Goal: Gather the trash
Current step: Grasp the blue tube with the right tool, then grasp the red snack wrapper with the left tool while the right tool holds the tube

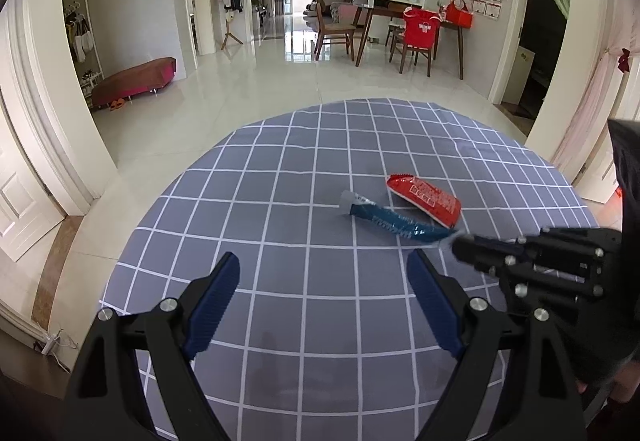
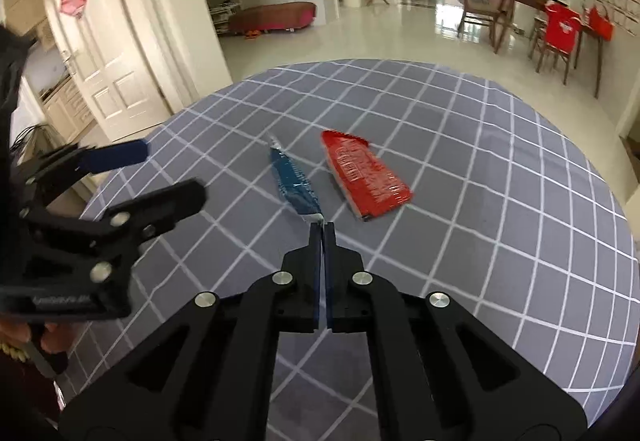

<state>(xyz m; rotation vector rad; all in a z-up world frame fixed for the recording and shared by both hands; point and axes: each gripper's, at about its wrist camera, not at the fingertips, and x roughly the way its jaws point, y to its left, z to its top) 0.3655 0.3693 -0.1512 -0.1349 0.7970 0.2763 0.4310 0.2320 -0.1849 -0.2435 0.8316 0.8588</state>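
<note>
A blue snack wrapper (image 1: pixel 394 221) (image 2: pixel 294 181) lies on the round table's grey checked cloth (image 1: pixel 280 169) (image 2: pixel 480 161). Just right of it lies a red wrapper (image 1: pixel 424 197) (image 2: pixel 364 177). My right gripper (image 2: pixel 323 227) (image 1: pixel 456 241) is shut, with the blue wrapper's near, clear end pinched between its tips. My left gripper (image 1: pixel 324 261) (image 2: pixel 172 173) hovers open over bare cloth, short of and to the left of both wrappers, with nothing between its fingers.
The table's edge curves round beyond the wrappers, with shiny tiled floor past it. A dark, bag-like shape (image 1: pixel 624 169) hangs at the right edge of the left wrist view. A dining table with chairs (image 1: pixel 412 33) stands far back, and white doors (image 2: pixel 108 81) stand to the left.
</note>
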